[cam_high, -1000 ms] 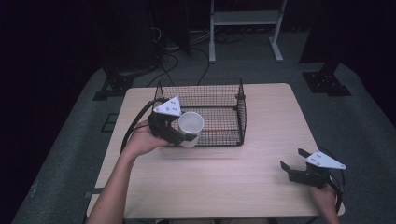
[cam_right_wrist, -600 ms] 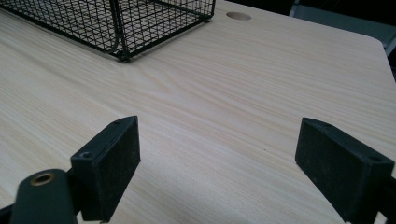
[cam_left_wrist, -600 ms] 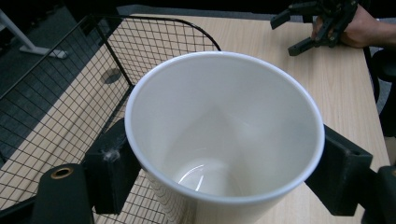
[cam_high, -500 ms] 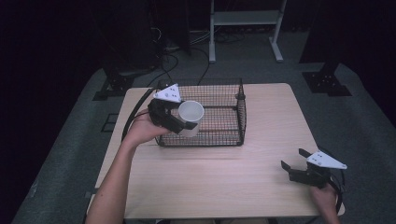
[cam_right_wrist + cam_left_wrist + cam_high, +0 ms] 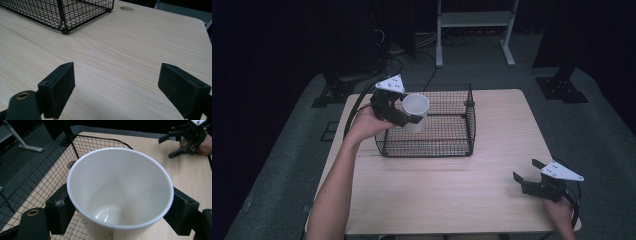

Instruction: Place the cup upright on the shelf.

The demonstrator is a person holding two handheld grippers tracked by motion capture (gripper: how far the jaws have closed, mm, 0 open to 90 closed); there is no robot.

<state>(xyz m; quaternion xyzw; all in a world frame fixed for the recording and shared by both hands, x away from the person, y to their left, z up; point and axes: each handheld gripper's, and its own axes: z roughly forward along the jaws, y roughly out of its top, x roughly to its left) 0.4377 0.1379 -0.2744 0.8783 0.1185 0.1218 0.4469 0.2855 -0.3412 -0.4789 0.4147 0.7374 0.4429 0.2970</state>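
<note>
Nearly there: cup held over basket, release still to come.
Nearest, right gripper idle by the pale wooden table's right front corner, jaws spread wide, empty; farther, left gripper clamped on empty white ceramic cup, upright above black wire basket's left rear corner.

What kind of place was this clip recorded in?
Probably a lab or studio set up for recording, not a home: a bare wooden table stands on grey carpet among dark surroundings, with black stand bases and loose cables on the floor behind it.
</note>
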